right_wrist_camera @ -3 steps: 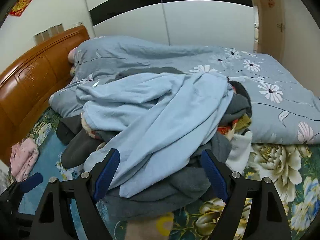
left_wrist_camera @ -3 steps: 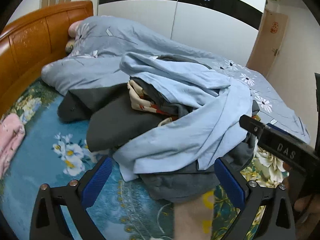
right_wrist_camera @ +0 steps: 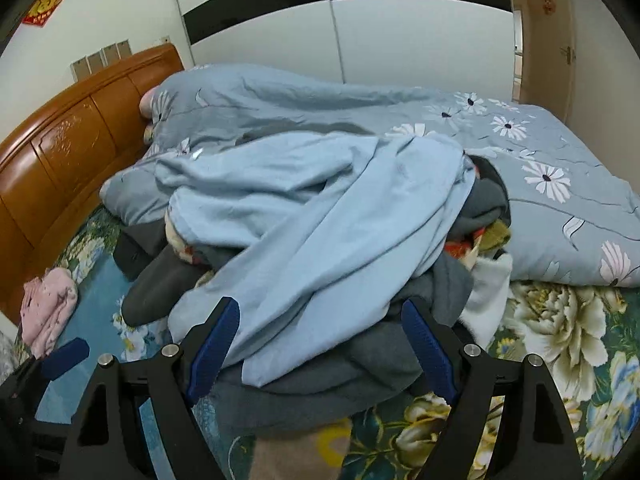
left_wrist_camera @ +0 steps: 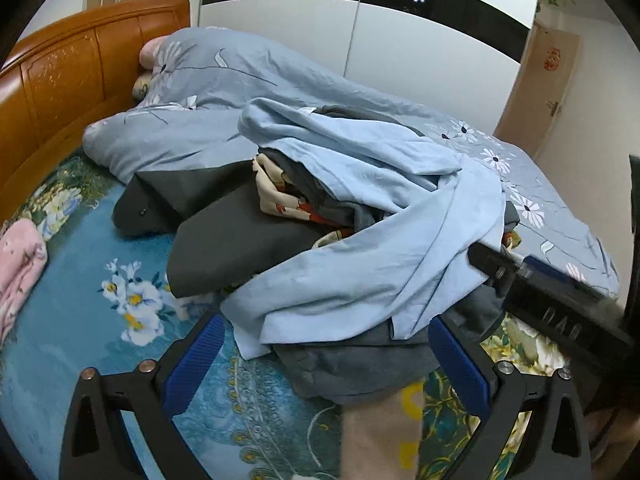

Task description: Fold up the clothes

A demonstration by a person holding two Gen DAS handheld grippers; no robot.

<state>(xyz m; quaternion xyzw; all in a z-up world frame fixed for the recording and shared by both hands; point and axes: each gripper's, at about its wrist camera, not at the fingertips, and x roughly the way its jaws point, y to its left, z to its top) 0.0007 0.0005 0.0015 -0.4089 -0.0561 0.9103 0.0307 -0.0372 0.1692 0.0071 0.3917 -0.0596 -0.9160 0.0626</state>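
A heap of clothes lies on the bed, topped by a light blue garment. Dark grey clothes and a cream and red patterned piece lie under it. My left gripper is open, its blue pads either side of the heap's near edge, holding nothing. My right gripper is open too, just before the blue garment's hem. The right gripper also shows at the right of the left wrist view.
A grey-blue flowered duvet lies bunched behind the heap. A pink garment lies at the left near the wooden headboard. The bed has a teal flowered sheet. White wardrobe doors and a room door stand behind.
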